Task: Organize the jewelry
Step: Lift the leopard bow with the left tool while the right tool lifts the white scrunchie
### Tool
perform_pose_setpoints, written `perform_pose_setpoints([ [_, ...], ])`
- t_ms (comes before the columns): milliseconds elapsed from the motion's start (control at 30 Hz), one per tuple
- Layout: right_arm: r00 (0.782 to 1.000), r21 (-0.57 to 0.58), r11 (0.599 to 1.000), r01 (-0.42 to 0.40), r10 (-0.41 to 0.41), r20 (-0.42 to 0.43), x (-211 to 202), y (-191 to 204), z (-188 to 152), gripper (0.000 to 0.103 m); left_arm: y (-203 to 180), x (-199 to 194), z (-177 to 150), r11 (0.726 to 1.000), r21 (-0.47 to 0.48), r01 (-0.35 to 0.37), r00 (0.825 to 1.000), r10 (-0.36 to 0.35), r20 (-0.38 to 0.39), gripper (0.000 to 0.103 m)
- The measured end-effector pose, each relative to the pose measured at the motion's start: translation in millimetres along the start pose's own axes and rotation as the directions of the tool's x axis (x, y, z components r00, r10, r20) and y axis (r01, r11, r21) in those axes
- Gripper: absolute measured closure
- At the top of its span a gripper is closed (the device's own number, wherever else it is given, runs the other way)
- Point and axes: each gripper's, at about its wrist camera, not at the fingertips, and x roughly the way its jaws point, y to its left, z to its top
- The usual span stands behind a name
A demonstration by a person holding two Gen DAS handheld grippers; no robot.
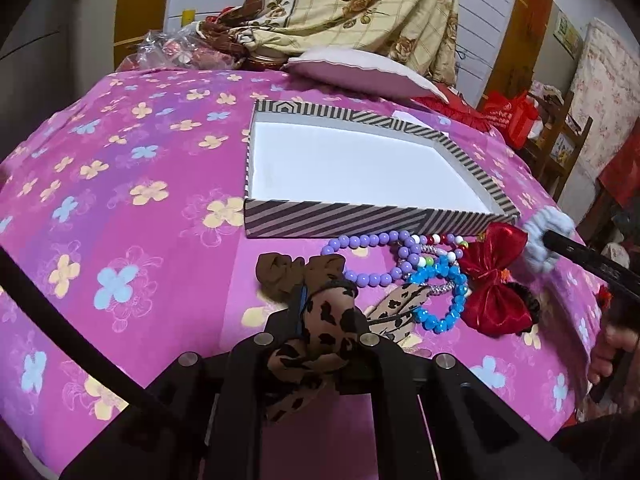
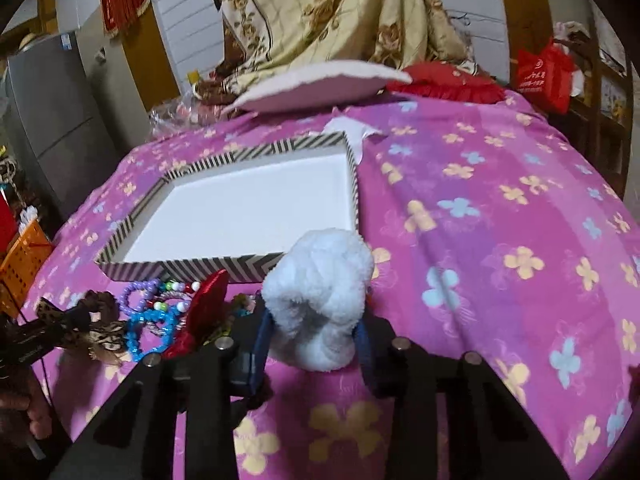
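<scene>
**Two Tools, Two Hair Ties**

A pink flowered bedspread (image 1: pixel 120 160) covers the bed. One striped cardboard box (image 1: pixel 360 222) with a white inside sits on it. Just before the box lie one purple bead bracelet (image 1: pixel 368 256), one blue bead bracelet (image 1: pixel 444 292) and one red shiny bow (image 1: pixel 494 280).

The left tool (image 1: pixel 320 320) squeezes a brown spotted cloth hair tie (image 1: pixel 324 320). The right tool (image 2: pixel 316 328) squeezes a fluffy white hair tie (image 2: pixel 320 292), near the box's front corner. Only the right view shows an orange basket (image 2: pixel 20 264).

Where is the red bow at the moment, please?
In the left wrist view the red bow lies on the pink floral bedspread at right, just in front of the striped box's near corner, between the blue bead bracelet and the fluffy white scrunchie.
</scene>
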Motion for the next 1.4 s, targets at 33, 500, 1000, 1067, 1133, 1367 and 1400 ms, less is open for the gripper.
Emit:
perform_pose_setpoints([
  [33,1.000,0.003,1.000,-0.004,0.004,0.018,-7.3,0.1,-0.1,0.064,1.5,0.4,0.4,1.000,-0.008,-0.002,1.000,0.002,0.000,0.103],
  [500,0.999,0.003,1.000,0.027,-0.027,-0.023,-13.6,6.7,-9.0,0.065,2.5,12.7,-2.3,1.000,-0.022,-0.008,0.998,0.006,-0.068,0.103],
  [1000,0.997,-0.027,0.997,0.069,-0.070,-0.019,-12.5,12.4,-8.9,0.065,2.0,12.1,-4.4,1.000,-0.016,-0.016,0.997,0.015,-0.080,0.103],
  [1067,0.998,-0.029,0.998,0.063,-0.064,-0.025,-11.4,13.3,-9.4,0.065,2.2,12.1,-4.3,1.000,-0.017,-0.016,0.997,0.015,-0.080,0.103],
  [1133,0.997,-0.040,0.997,0.070,-0.071,-0.026,-10.9,15.1,-9.7,0.065,2.2,12.0,-4.3,1.000,-0.017,-0.015,0.997,0.014,-0.080,0.103],
  [1367,0.995,-0.051,0.994,0.093,-0.094,-0.019,-11.0,16.3,-9.8,0.065,4.1,12.5,-6.7,1.000,-0.011,-0.019,0.996,0.019,-0.083,0.103],
  [1400,0.995,-0.049,0.994,0.096,-0.097,-0.018,-11.1,15.4,-9.6,0.065,4.3,12.6,-7.0,1.000,-0.011,-0.020,0.996,0.019,-0.083,0.103],
])
